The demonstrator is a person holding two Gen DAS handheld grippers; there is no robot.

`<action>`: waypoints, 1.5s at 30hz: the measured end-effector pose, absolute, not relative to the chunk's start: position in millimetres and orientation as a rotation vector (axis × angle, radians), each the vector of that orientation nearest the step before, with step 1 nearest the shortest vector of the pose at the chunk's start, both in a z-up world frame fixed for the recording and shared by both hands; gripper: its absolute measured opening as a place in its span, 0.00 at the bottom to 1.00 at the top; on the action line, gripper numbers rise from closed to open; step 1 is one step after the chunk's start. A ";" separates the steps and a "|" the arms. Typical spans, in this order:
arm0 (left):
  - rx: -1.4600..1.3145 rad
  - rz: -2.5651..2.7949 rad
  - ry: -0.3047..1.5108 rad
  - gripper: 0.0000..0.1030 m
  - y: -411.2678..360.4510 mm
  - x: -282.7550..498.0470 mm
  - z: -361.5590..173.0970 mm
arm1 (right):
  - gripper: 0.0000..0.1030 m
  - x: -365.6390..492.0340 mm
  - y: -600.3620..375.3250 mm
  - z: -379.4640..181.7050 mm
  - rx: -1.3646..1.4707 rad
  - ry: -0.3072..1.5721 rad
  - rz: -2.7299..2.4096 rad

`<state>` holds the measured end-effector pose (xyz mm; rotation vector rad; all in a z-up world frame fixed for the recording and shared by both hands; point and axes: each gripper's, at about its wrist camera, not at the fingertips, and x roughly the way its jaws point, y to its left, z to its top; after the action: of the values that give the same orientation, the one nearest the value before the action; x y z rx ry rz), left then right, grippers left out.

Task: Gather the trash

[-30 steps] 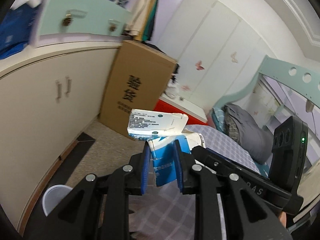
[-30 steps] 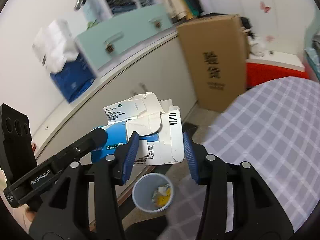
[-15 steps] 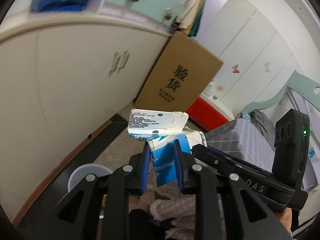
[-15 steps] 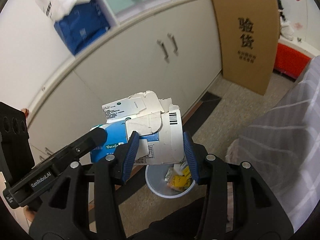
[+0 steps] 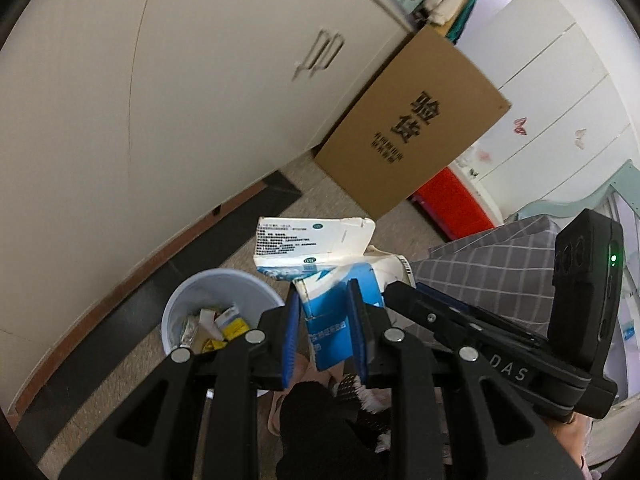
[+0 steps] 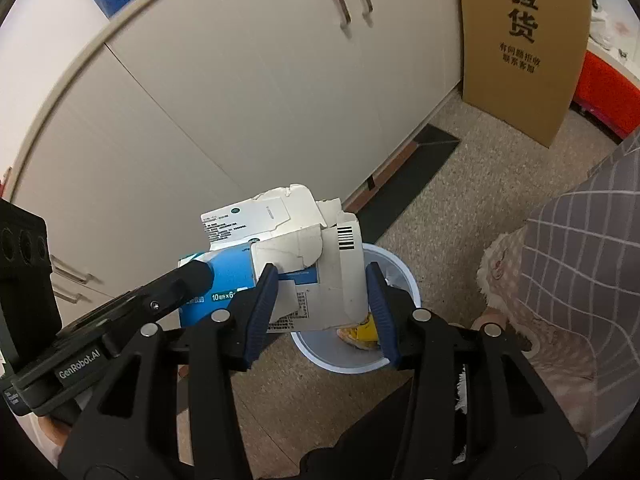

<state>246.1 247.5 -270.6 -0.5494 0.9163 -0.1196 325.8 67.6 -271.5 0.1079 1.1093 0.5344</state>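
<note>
Right wrist | both grippers [image 6: 318,298] [image 5: 324,320] grasping carton [image 6: 304,256] | bin [image 6: 404,280] half hidden | contents unclear

counting two grippers: left gripper [image 5: 324,324] and right gripper [image 6: 320,304], each showing two blue pads [image 5: 289,332]. seeing one torn blue-and-white carton [image 6: 288,256], pinched by both at once. spotting one pale round bin [image 5: 176,312] on the floor, holding several scraps [image 5: 216,328], too jumbled for an exact count, at least one of them yellow. noting one tall brown cardboard box [image 5: 408,128] leaning by the cabinet. counting two metal door handles [image 6: 348,0] side by side on the cream cabinet [image 6: 240,80], plus two more handles [image 6: 72,284] low at the left edge. seeing one red container [image 5: 452,200], one checked cloth [image 5: 488,264], and two butterfly stickers [image 5: 520,126] on the white doors.
</note>
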 end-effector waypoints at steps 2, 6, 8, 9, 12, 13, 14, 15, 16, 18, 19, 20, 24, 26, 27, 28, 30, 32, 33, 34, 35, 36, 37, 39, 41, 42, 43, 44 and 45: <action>-0.564 -0.113 0.934 0.22 252.4 248.0 -281.7 | 0.44 329.4 71.2 -280.1 0.108 1.121 0.534; -0.577 -0.098 0.969 0.23 256.3 258.1 -296.9 | 0.57 337.1 81.3 -296.5 0.078 1.127 0.520; -0.564 -0.054 1.014 0.41 253.7 270.4 -307.9 | 0.57 341.0 81.8 -306.1 0.060 1.143 0.477; -0.553 -0.018 1.039 0.61 254.2 272.9 -315.6 | 0.57 342.1 79.8 -310.1 0.073 1.153 0.481; -0.548 0.070 1.117 0.69 261.8 277.4 -341.6 | 0.59 336.7 76.5 -311.2 0.041 1.153 0.475; -0.547 0.082 1.139 0.69 262.6 277.2 -347.5 | 0.59 334.1 75.1 -310.3 0.030 1.151 0.475; -0.544 0.087 1.149 0.69 262.9 276.3 -350.3 | 0.60 331.6 72.4 -308.6 0.024 1.149 0.471; -0.536 0.093 1.154 0.69 261.6 274.8 -352.0 | 0.60 329.0 70.2 -306.3 0.021 1.146 0.462; -0.526 0.097 1.155 0.69 261.2 272.9 -352.5 | 0.60 326.5 67.1 -303.3 0.019 1.141 0.457; -0.488 0.106 1.154 0.69 254.3 271.1 -347.7 | 0.62 319.7 64.1 -293.0 0.013 1.121 0.454; -0.469 0.107 1.152 0.69 250.4 270.0 -343.7 | 0.62 316.1 62.8 -287.4 0.003 1.110 0.447; -0.453 0.111 1.149 0.69 247.1 268.1 -338.2 | 0.62 311.9 61.2 -280.4 -0.007 1.095 0.440; -0.374 0.124 1.111 0.69 235.9 258.4 -307.9 | 0.65 291.7 51.1 -241.9 -0.019 1.016 0.419; -0.340 0.129 1.084 0.71 229.2 252.6 -288.6 | 0.65 281.1 42.7 -219.5 -0.010 0.975 0.410; -0.323 0.130 1.065 0.72 225.4 249.0 -276.9 | 0.66 275.7 38.4 -209.1 -0.005 0.954 0.407; -0.308 0.131 1.043 0.73 221.5 245.9 -264.5 | 0.67 268.7 33.3 -197.6 0.000 0.932 0.405; -0.287 0.128 1.008 0.74 215.6 238.3 -243.9 | 0.71 254.2 22.5 -175.6 0.009 0.886 0.396; -0.265 0.117 0.960 0.75 205.6 228.2 -217.8 | 0.72 237.0 7.5 -149.1 0.021 0.834 0.383; -0.253 0.111 0.932 0.76 199.5 222.5 -202.6 | 0.73 228.7 0.2 -137.0 0.027 0.810 0.377; -0.246 0.104 0.912 0.78 195.5 218.4 -192.3 | 0.73 219.4 -8.2 -124.3 0.030 0.785 0.367; -0.236 0.087 0.882 0.78 188.2 211.7 -177.2 | 0.75 210.4 -15.9 -113.3 0.031 0.761 0.357; -0.227 0.065 0.853 0.79 179.3 204.4 -161.6 | 0.76 203.5 -21.2 -105.2 0.031 0.743 0.348; -0.222 0.055 0.841 0.79 174.4 200.9 -153.9 | 0.76 194.0 -28.8 -93.9 0.031 0.717 0.337; -0.206 0.022 0.796 0.79 158.3 187.7 -128.7 | 0.78 176.2 -44.1 -75.2 0.038 0.672 0.322; -0.187 -0.008 0.746 0.81 142.6 171.6 -103.5 | 0.79 154.2 -59.1 -53.6 0.045 0.625 0.300; -0.176 -0.019 0.721 0.82 135.5 163.6 -91.8 | 0.80 144.5 -65.5 -45.9 0.048 0.603 0.292; -0.166 -0.026 0.701 0.83 129.9 157.5 -83.5 | 0.82 130.6 -74.7 -35.1 0.053 0.572 0.280; -0.153 -0.034 0.671 0.83 122.0 148.7 -72.2 | 0.83 120.3 -82.0 -27.0 0.057 0.552 0.273; -0.140 -0.040 0.644 0.84 114.8 140.3 -61.8 | 0.84 110.0 -88.7 -20.3 0.064 0.530 0.268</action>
<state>140.3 114.8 -61.8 -0.1396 0.6440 -0.0401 110.0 -88.7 -20.3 0.0639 0.5302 0.2675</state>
